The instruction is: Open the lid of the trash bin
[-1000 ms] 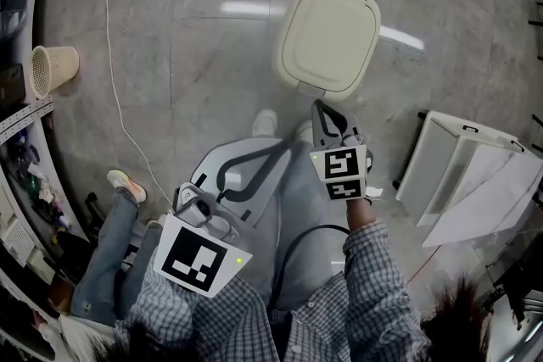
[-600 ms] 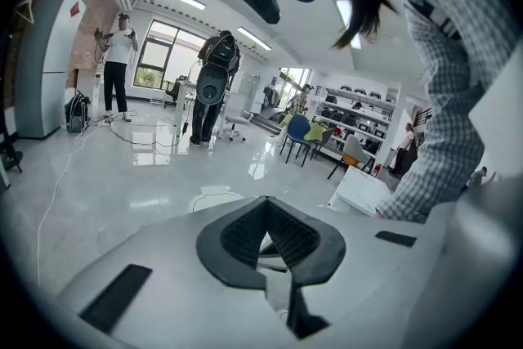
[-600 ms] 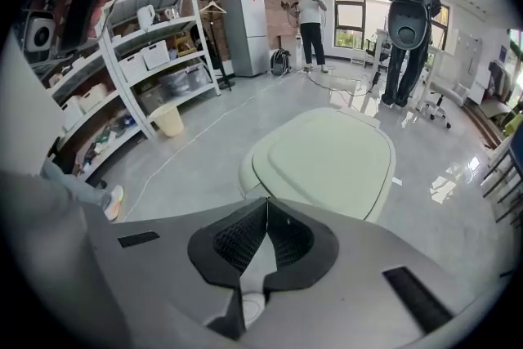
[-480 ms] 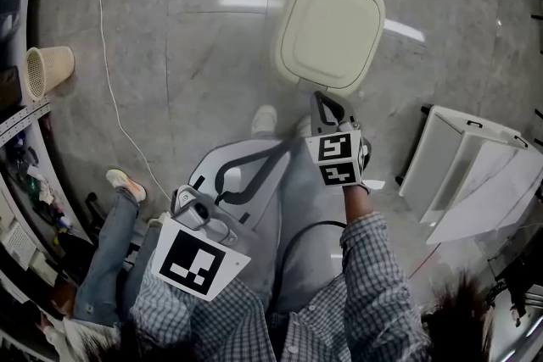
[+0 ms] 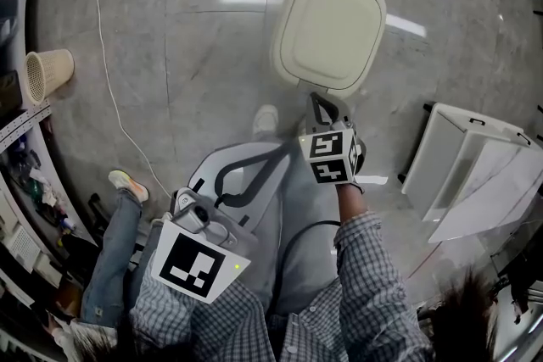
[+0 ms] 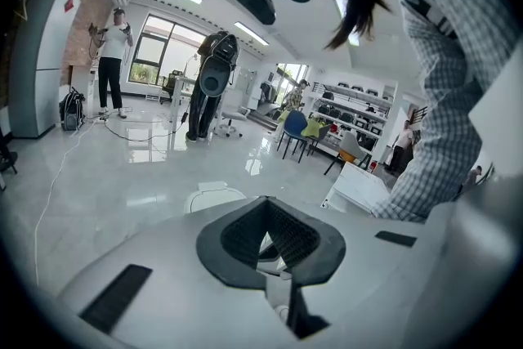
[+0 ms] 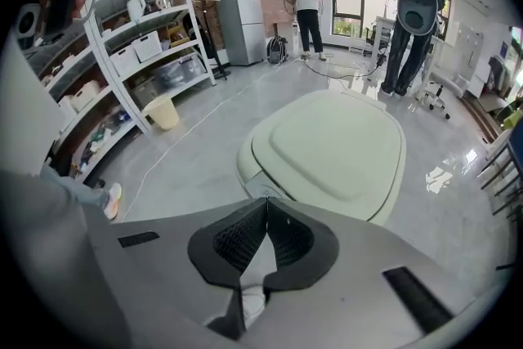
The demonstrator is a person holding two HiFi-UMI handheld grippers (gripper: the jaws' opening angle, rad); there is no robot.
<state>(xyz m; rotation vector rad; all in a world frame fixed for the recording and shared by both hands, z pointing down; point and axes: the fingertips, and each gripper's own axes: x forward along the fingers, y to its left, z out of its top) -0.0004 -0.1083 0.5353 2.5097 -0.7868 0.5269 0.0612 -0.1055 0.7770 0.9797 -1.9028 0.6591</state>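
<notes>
The cream trash bin stands on the grey floor with its lid down. A small front latch shows just under the lid's near edge. My right gripper is shut on nothing, its tips just short of the bin's front rim; in the right gripper view its jaws meet right before the latch. My left gripper hangs back by my body, also shut and empty. In the left gripper view a bit of the bin shows beyond the jaws.
A white open box lies on the floor right of the bin. A wicker basket and shelving stand at the left, with a white cable running across the floor. My shoe is near the bin; another person's leg is at lower left.
My right gripper has moved forward, from a little way off to the bin's front edge. The left gripper has barely moved and the lid is still down.
</notes>
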